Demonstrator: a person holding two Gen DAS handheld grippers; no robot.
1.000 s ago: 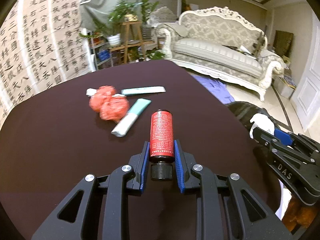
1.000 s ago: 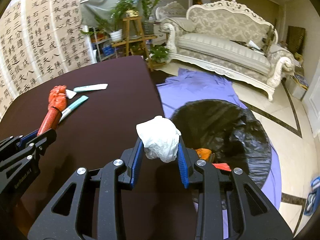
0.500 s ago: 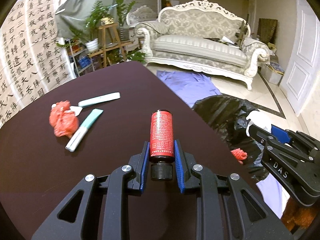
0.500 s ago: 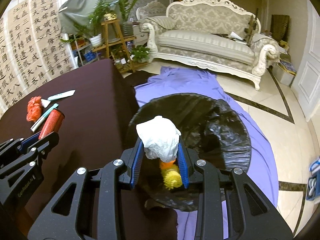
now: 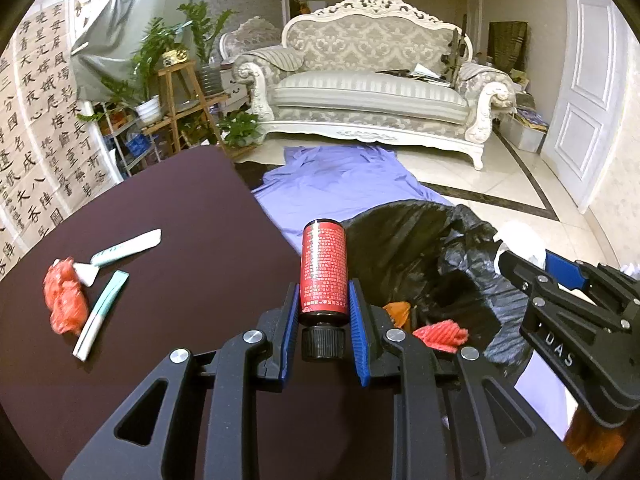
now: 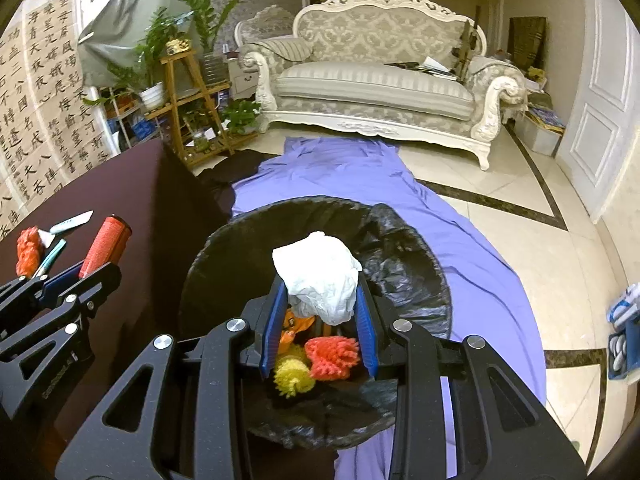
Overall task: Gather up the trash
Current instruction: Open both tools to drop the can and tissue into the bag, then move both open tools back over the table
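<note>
My left gripper is shut on a red bottle with a black cap, held at the table's right edge beside the black trash bag. My right gripper is shut on a crumpled white tissue and holds it over the open trash bag. Inside the bag lie a red spiky ball, a yellow one and orange scraps. On the dark table remain a red crumpled wrapper and two teal-white tubes.
The bag stands on a purple cloth on the tiled floor. A white sofa and a plant stand are beyond. The right gripper body shows at the right in the left wrist view.
Both grippers have moved right, off the table toward the bag. The tissue is now over the bag's opening and the bottle is at the table edge. Both grips are unchanged.
</note>
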